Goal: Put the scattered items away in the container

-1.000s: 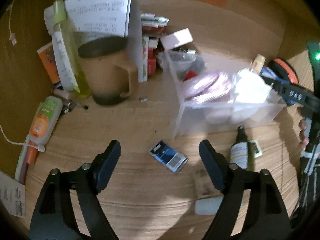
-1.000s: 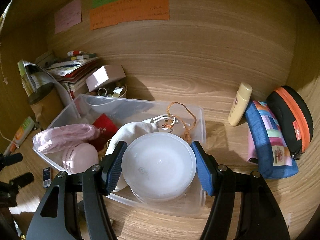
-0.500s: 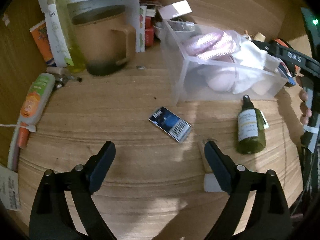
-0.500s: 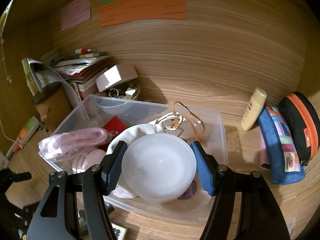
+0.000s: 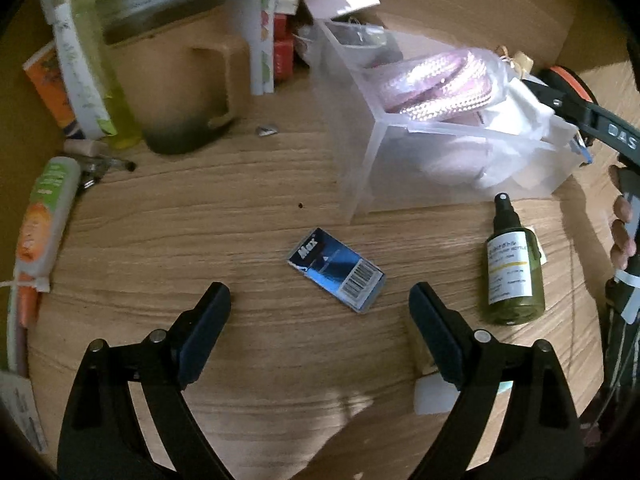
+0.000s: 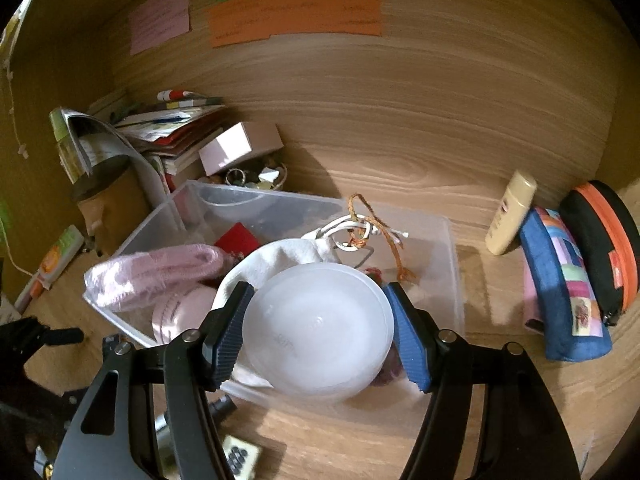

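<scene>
- Two tools at work. Right tool [image 6: 318, 334] pinches a white round lid [image 6: 316, 330] across its rim, held over the near half of the clear container [image 6: 450, 264].
- Left tool [image 5: 320, 316] spread wide, nothing between the jaws; blue box [image 5: 336, 270] lies flat on the bench [image 5: 200, 220] just ahead, at 12 o'clock.
- Green spray bottle [image 5: 514, 272] lies at 3 o'clock of the box, container at 1 o'clock.
- Step in hand, judged: lid drop-off on the right, approach to the box on the left.
- Next: straddle the box's short sides, close, lift to the container.
</scene>
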A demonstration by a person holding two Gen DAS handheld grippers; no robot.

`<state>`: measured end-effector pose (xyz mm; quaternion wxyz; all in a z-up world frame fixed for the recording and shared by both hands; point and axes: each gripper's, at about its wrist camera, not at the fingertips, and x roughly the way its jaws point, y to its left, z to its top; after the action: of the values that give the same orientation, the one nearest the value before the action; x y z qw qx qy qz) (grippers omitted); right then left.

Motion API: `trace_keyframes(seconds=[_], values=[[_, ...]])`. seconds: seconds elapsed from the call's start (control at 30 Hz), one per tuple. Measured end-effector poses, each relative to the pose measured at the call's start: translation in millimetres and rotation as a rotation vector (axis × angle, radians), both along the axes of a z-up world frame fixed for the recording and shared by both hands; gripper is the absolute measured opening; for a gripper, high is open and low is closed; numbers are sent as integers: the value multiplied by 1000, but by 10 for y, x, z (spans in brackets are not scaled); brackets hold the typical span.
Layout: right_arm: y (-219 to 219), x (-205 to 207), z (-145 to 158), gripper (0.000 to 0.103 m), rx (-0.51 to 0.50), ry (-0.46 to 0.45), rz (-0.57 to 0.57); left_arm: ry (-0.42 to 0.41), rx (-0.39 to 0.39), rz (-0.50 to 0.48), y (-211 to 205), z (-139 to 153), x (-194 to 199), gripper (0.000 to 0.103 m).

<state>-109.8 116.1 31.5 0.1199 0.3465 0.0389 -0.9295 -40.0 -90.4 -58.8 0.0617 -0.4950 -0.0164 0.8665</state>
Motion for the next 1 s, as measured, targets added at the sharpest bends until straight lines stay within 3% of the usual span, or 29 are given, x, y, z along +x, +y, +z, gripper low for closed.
trace_keyframes(seconds=[0.2, 0.33, 0.7, 0.8, 1.0], values=[[91, 79, -39, 63, 25, -27, 13, 1, -3, -20, 14, -12, -75, 92], [120, 154, -43, 63, 38, -36, 22, 50, -85, -15, 66, -54, -67, 90], [162, 481, -19, 66, 35, -26, 67, 73, -80, -41, 81, -33, 14, 79], [121, 575, -65, 76, 54, -35, 87, 79, -79, -45, 87, -15, 65, 72], [20, 694, -278, 77, 92, -85, 140, 95, -80, -87, 144, 12, 59, 54]])
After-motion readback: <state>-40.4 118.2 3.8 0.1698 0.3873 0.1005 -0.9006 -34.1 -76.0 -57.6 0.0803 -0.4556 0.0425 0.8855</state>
